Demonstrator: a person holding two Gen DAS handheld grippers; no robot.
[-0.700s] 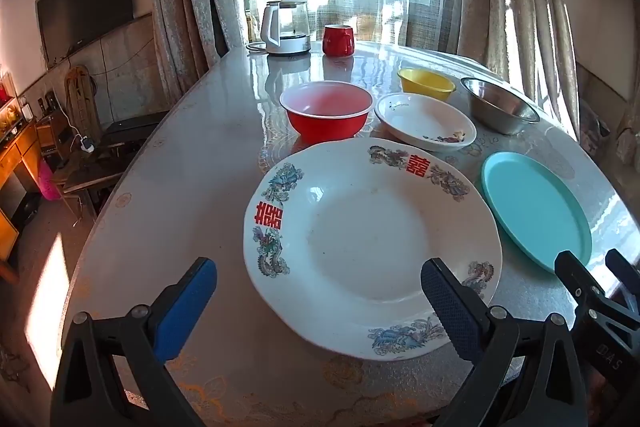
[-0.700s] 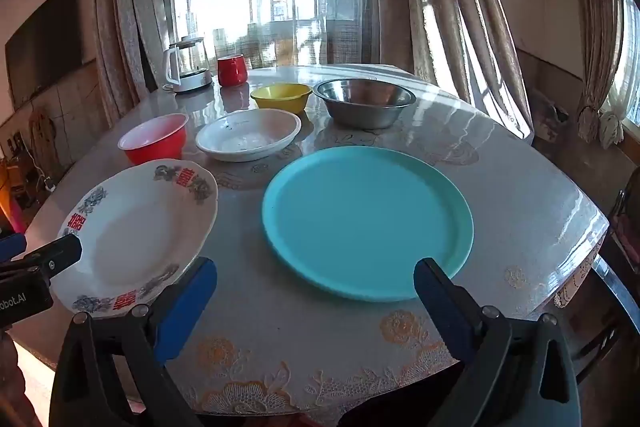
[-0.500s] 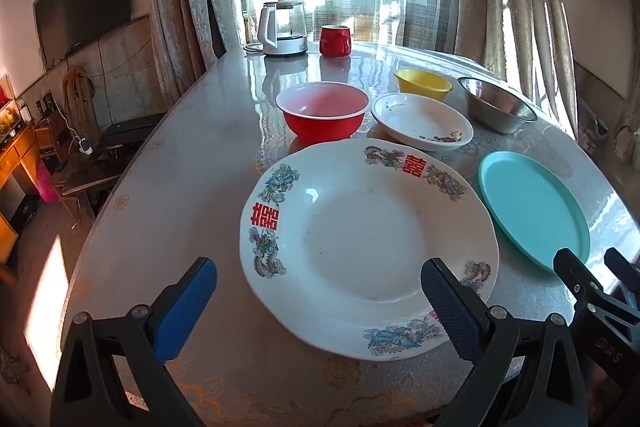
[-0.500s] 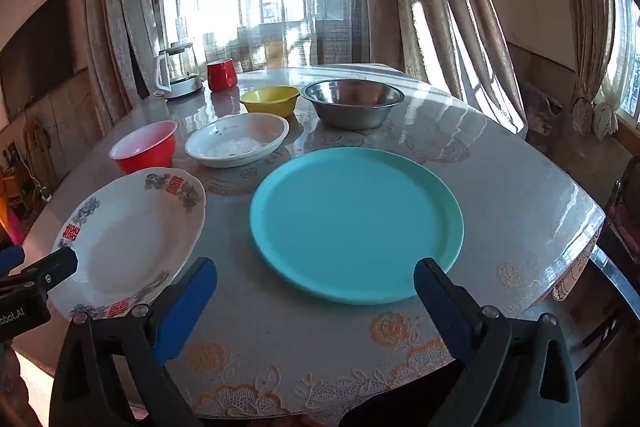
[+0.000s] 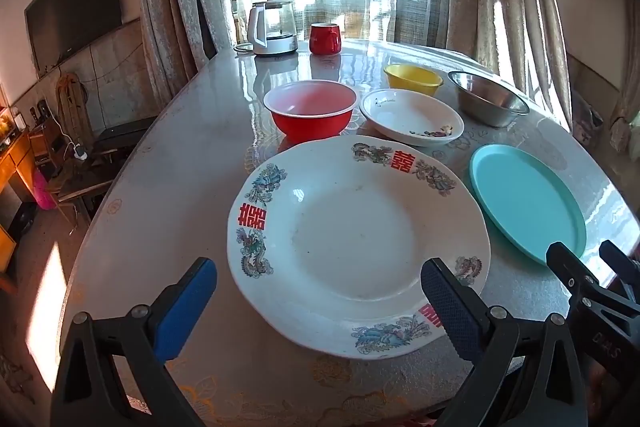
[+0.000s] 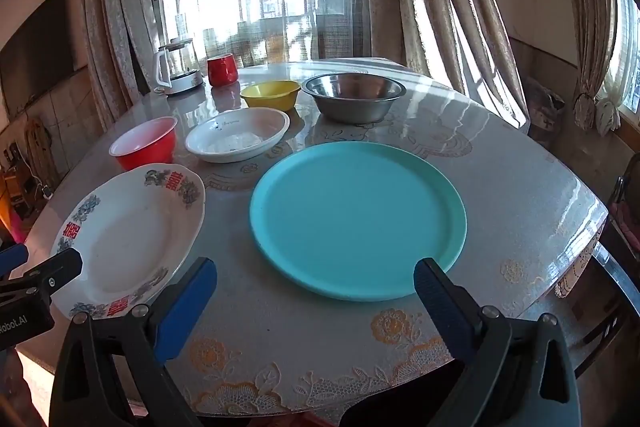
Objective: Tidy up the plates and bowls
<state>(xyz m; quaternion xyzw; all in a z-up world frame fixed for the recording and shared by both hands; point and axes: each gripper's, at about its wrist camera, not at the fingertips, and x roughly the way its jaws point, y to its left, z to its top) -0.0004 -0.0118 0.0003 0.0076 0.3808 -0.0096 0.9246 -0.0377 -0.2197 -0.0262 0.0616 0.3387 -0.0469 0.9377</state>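
Glazed ceramic plate [image 5: 356, 247], red-charactered, flat on table [image 5: 168, 187] beside teal plate [image 5: 524, 199]: stiff, slick, breakable, best pinched at near rim; left gripper [image 5: 316, 303] and right gripper [image 6: 316, 303] both agape, empty.

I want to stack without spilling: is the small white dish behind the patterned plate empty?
Not quite: the small white dish sits upright with a few dark scraps near its front rim in the left wrist view.

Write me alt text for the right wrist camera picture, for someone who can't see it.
An open right gripper hovers just short of a teal plate on a round table. A patterned white plate lies to its left; farther back stand a red bowl, white dish, yellow bowl and steel bowl.
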